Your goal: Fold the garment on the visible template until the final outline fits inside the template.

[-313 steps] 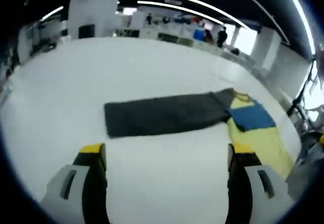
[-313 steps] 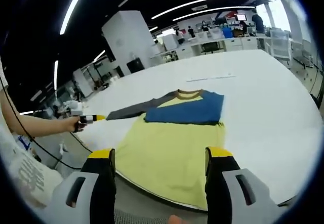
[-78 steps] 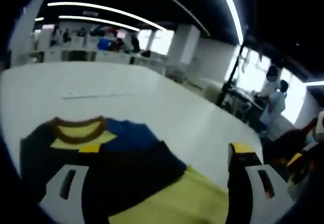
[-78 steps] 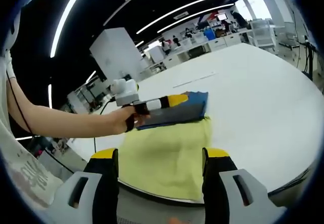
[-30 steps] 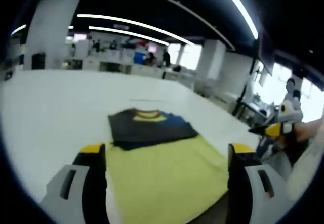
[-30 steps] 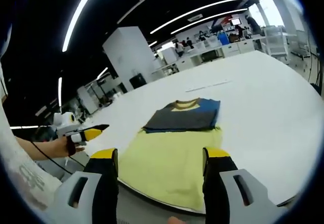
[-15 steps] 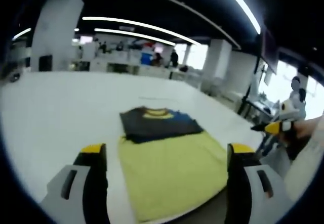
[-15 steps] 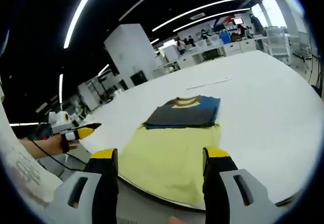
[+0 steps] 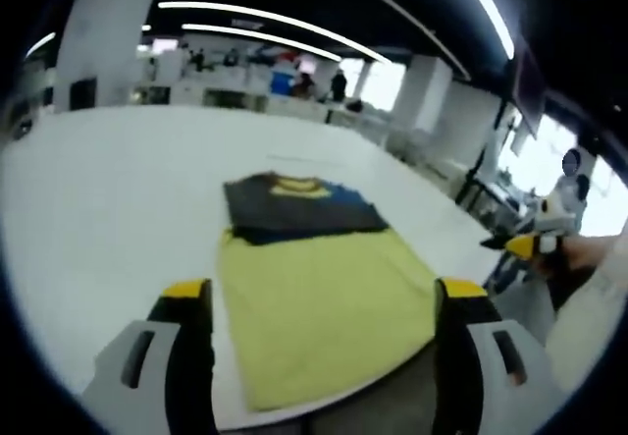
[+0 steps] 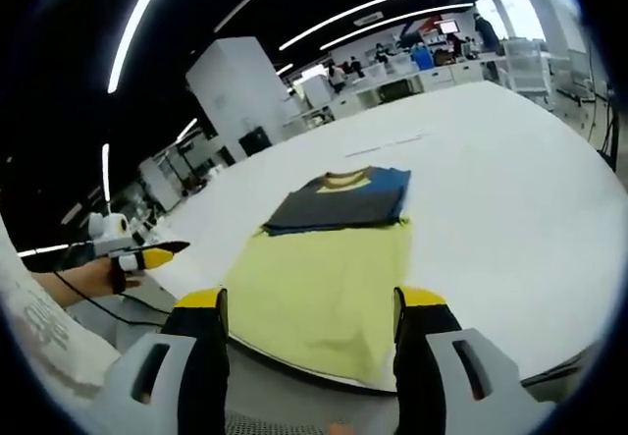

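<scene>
White and broad, the table [image 10: 510, 160] carries the yellow, grey and blue garment [image 9: 314, 288] lengthwise at its near edge; left gripper [image 9: 319, 302] and right gripper [image 10: 309, 312], both agape and empty, flank the yellow hem.

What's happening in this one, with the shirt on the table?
A person holds two grippers over a white table. The shirt lies flat with both sleeves folded across the chest; its yellow lower half is spread out. The left gripper and the right gripper are open, above the hem, touching nothing.
</scene>
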Available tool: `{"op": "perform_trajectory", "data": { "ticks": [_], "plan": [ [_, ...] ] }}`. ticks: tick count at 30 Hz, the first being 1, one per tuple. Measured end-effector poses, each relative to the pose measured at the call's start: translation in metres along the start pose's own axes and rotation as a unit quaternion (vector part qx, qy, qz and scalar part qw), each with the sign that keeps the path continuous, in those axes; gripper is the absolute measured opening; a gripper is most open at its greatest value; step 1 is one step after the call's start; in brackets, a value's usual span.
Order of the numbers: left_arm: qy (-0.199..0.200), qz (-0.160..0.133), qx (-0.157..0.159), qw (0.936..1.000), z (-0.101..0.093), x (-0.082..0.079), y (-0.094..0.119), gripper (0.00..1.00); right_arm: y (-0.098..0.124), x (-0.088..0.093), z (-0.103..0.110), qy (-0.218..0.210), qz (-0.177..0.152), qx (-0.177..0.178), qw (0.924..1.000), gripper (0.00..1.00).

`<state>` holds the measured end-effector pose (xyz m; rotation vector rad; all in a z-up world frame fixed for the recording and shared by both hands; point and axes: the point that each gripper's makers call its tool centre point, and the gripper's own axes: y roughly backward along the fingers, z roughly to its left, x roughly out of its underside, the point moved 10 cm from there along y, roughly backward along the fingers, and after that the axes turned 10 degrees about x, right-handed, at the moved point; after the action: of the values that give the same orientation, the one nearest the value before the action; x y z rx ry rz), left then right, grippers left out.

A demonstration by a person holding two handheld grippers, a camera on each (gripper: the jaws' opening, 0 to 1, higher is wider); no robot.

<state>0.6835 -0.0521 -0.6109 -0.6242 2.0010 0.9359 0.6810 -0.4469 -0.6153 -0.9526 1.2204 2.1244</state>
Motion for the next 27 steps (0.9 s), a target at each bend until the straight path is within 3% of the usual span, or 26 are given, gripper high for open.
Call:
{"op": "perform_trajectory", "data": {
  "ticks": [5,10,20,27],
  "plan": [
    [0.008,0.027,-0.005,0.9996,0.004,0.005,-0.004,0.90,-0.008,0.010,-0.006,0.030,0.053,0.018,0.9980,0.65],
    [0.020,0.064,-0.003,0.9977,0.007,0.014,-0.007,0.90,-0.016,0.018,-0.009,0.029,0.087,0.021,0.9955,0.63],
    [0.044,0.110,-0.007,0.9929,0.010,0.024,-0.008,0.89,-0.025,0.026,-0.016,0.010,0.122,0.035,0.9919,0.58],
    [0.066,0.155,-0.013,0.9856,0.015,0.035,-0.012,0.85,-0.030,0.033,-0.019,0.010,0.162,0.037,0.9860,0.56]
  ]
}}
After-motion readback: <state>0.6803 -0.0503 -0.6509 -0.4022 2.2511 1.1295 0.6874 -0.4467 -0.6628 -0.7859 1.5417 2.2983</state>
